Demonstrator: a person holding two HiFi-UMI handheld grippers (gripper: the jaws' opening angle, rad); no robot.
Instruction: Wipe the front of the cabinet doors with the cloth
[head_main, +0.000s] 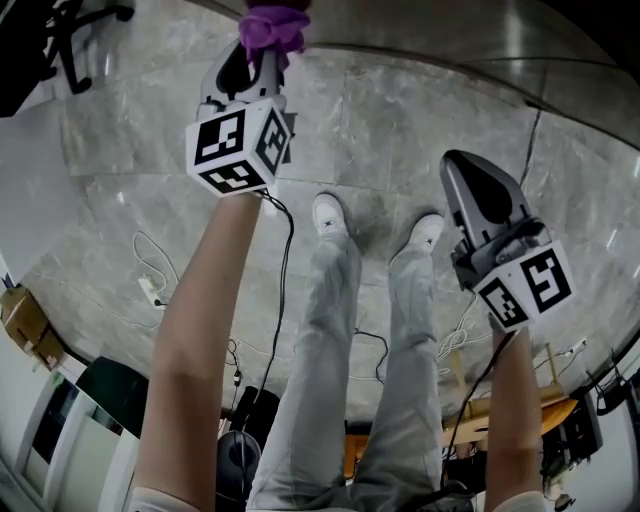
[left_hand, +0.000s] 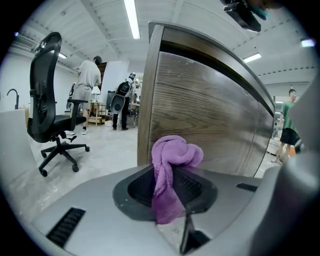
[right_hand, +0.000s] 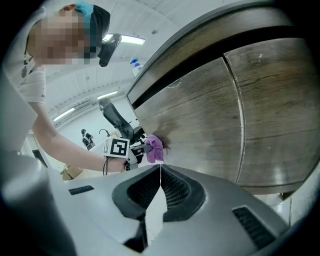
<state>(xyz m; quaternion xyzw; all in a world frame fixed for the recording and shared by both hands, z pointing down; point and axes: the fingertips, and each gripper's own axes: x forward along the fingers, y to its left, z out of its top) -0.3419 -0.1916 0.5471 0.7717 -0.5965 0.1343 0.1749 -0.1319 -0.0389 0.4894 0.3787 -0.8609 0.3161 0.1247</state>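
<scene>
A bunched purple cloth (left_hand: 172, 165) is pinched in my left gripper (left_hand: 170, 187), which is shut on it. In the head view that cloth (head_main: 273, 25) sits at the top, just ahead of the left gripper (head_main: 255, 60) and close to the cabinet. The wood-grain cabinet door (left_hand: 210, 115) fills the space right behind the cloth. From the right gripper view the cloth (right_hand: 154, 148) presses near the left door (right_hand: 195, 115), low on its left part. My right gripper (right_hand: 160, 187) is shut with nothing in it, held back from the doors (right_hand: 275, 110).
A black office chair (left_hand: 52, 100) stands on the grey floor to the left of the cabinet. Several people (left_hand: 87, 85) stand far behind it. The person's legs and white shoes (head_main: 330, 215) are below me, with cables (head_main: 285, 300) trailing on the floor.
</scene>
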